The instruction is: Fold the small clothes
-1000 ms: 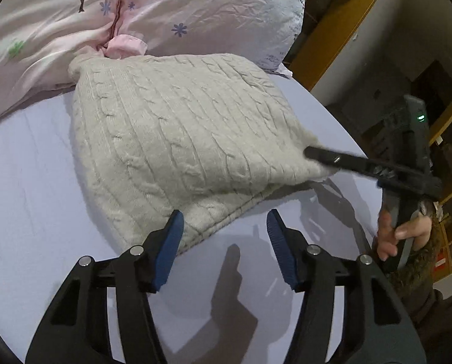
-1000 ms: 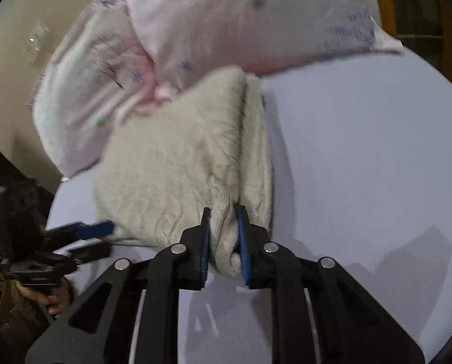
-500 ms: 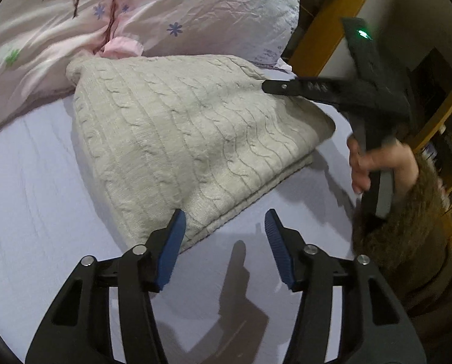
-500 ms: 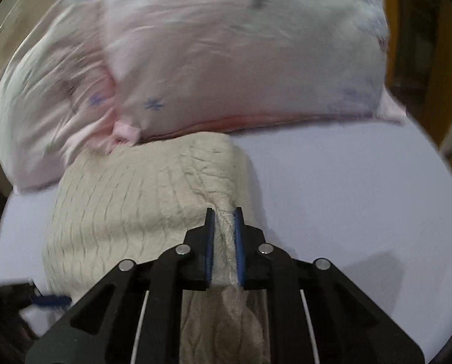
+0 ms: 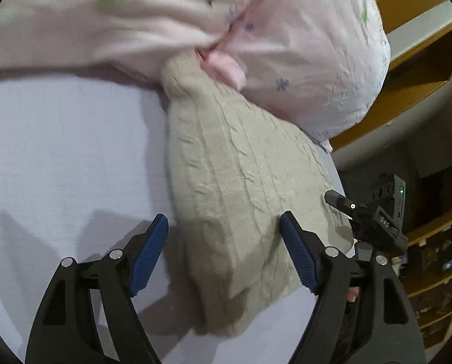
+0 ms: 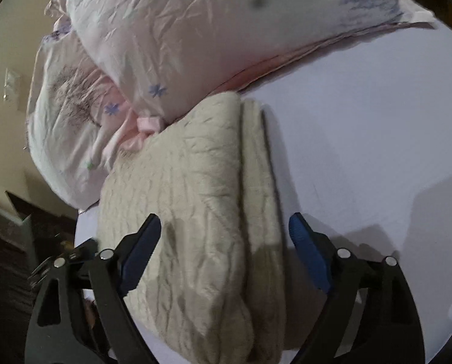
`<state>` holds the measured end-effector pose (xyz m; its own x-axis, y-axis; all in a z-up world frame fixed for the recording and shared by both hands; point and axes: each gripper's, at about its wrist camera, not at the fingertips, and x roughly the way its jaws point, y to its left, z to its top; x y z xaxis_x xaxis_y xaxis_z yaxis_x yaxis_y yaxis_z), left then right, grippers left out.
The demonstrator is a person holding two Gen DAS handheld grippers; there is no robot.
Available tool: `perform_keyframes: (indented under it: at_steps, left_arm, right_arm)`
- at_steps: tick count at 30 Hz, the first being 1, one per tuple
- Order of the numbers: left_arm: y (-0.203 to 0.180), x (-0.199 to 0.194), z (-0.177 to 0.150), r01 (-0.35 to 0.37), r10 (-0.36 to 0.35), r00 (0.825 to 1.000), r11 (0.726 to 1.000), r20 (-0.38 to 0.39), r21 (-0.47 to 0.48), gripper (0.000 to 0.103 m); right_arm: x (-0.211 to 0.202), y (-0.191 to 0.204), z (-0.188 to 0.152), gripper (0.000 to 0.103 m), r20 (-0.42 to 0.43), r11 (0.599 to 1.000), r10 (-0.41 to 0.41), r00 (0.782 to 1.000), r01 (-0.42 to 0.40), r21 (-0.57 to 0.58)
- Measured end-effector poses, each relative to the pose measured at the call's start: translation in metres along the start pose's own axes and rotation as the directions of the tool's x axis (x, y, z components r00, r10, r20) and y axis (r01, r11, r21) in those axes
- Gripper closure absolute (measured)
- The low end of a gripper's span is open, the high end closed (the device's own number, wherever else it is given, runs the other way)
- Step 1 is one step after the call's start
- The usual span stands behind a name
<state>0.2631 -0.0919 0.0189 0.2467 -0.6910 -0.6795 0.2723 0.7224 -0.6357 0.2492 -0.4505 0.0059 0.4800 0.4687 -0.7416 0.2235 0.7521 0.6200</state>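
Now | beige cable-knit folded sweater (image 5: 241,200) lies against pink floral pillow (image 5: 301,60) | my left gripper (image 5: 224,250) and right gripper (image 6: 226,248) both gape, straddling sweater to square it

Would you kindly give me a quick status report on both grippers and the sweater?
Left gripper open, empty. Right gripper open, empty. Cable-knit sweater folded on the bed sheet, far end against the floral pillows. No obstruction seen.

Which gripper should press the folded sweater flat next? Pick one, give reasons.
Right, probably. The right gripper is open and straddles the beige sweater over its layered fold edge. The left gripper, also open, hangs over the near corner, partly above the bare sheet.
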Motion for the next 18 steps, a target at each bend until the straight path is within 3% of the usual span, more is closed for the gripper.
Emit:
perform_keyframes:
  at_steps: [3, 4, 5, 8, 10, 12, 14, 17, 18]
  left_arm:
    - [-0.004, 0.016, 0.0, 0.038, -0.039, 0.999, 0.999, -0.024, -0.02, 0.023]
    - [-0.006, 0.018, 0.0, 0.044, -0.045, 0.999, 0.999, -0.01, -0.017, 0.024]
    - [-0.006, 0.018, 0.0, 0.042, -0.042, 0.999, 0.999, -0.009, -0.015, 0.034]
    - [-0.002, 0.003, -0.001, 0.069, -0.069, 0.998, 0.997, 0.01, -0.019, 0.061]
    - [0.001, -0.026, -0.007, 0.073, -0.074, 0.996, 0.997, 0.04, 0.019, 0.062]
    - [0.002, -0.054, -0.015, 0.019, -0.026, 0.996, 0.997, 0.088, 0.08, 0.062]
    - [0.008, -0.077, -0.024, -0.07, 0.053, 0.99, 0.989, 0.128, 0.131, 0.056]
    - [0.025, -0.089, -0.032, -0.216, 0.199, 0.972, 0.966, 0.124, 0.141, 0.046]
    - [0.027, -0.097, -0.035, -0.236, 0.216, 0.966, 0.962, 0.145, 0.139, 0.045]
  right_arm:
    - [0.007, 0.001, -0.005, 0.05, 0.001, 1.0, 0.024, 1.0, -0.024, -0.017]
    - [0.007, 0.0, -0.008, 0.065, 0.006, 0.999, 0.043, 0.999, -0.043, -0.022]
    - [0.005, -0.002, -0.009, 0.072, 0.012, 0.996, 0.084, 0.996, -0.084, -0.006]
    - [0.001, 0.007, -0.017, 0.076, 0.05, 0.987, 0.16, 0.986, -0.16, 0.0]
    - [-0.001, 0.028, -0.024, 0.077, 0.037, 0.973, 0.227, 0.973, -0.225, -0.043]
    - [0.003, 0.053, -0.033, 0.077, 0.009, 0.965, 0.243, 0.97, -0.24, -0.109]
    - [0.021, 0.079, -0.045, 0.073, -0.029, 0.962, 0.205, 0.978, -0.207, -0.179]
    - [0.042, 0.093, -0.056, 0.056, -0.066, 0.966, 0.049, 0.997, -0.064, -0.251]
    - [0.037, 0.094, -0.057, 0.056, -0.039, 0.968, 0.013, 0.999, -0.023, -0.249]
